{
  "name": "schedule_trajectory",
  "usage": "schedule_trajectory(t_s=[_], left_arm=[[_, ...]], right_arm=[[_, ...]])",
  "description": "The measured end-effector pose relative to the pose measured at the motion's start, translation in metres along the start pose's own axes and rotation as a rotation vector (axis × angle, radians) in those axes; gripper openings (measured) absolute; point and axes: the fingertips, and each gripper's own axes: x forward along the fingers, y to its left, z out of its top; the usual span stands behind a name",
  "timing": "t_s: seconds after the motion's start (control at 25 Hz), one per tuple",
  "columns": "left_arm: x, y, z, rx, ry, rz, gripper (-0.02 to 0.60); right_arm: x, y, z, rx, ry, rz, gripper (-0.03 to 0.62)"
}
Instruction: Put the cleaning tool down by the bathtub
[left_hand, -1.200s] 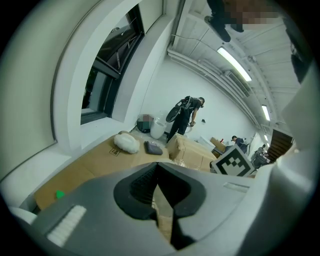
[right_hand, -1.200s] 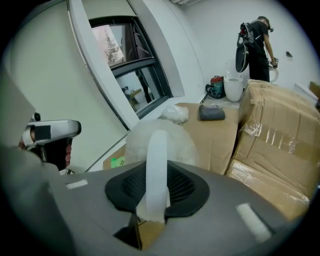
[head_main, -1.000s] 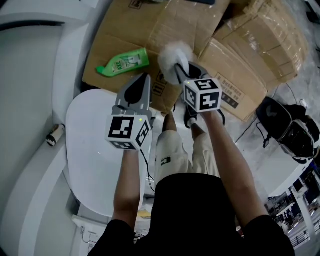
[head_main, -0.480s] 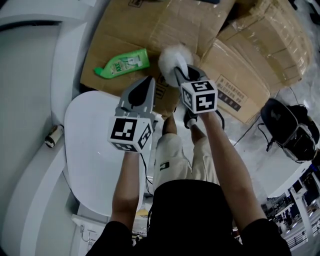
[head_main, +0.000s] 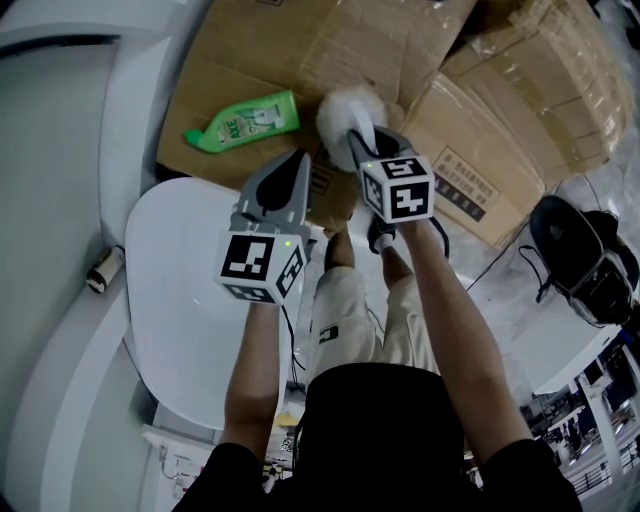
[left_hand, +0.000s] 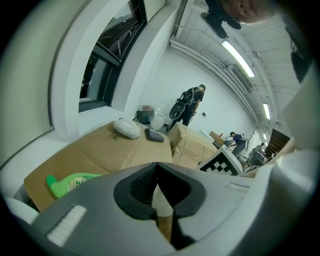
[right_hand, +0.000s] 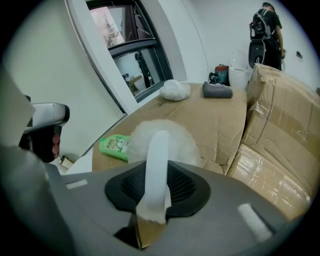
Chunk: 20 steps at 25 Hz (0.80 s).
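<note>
My right gripper (head_main: 365, 150) (right_hand: 156, 187) is shut on the white handle of a cleaning brush (right_hand: 156, 150). Its fluffy white head (head_main: 345, 108) (right_hand: 159, 140) hangs above the flat cardboard (head_main: 330, 50). My left gripper (head_main: 282, 185) (left_hand: 159, 187) stands shut and empty, just left of the right one, over the edge of the white toilet lid (head_main: 185, 290). The white bathtub's rim (head_main: 130, 110) curves along the left of the head view.
A green cleaner bottle (head_main: 242, 120) (right_hand: 114, 145) lies on the cardboard near the tub. Taped cardboard boxes (head_main: 520, 90) lie at the right. A black device (head_main: 585, 255) sits on the floor at the far right. A small roll (head_main: 103, 270) lies between tub and toilet.
Both grippers have hardly moved; the view has shifted slightly, and the brush stays held over the cardboard.
</note>
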Motion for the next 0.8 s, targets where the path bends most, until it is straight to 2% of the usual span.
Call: schedule_trajectory(t_s=[0.8], left_arm=[[-0.0028, -0.0037, -0.0053, 0.011, 0.014, -0.002, -0.003]], right_arm=[[0.0047, 0.0038, -0.0079, 0.021, 0.032, 0.001, 0.094]])
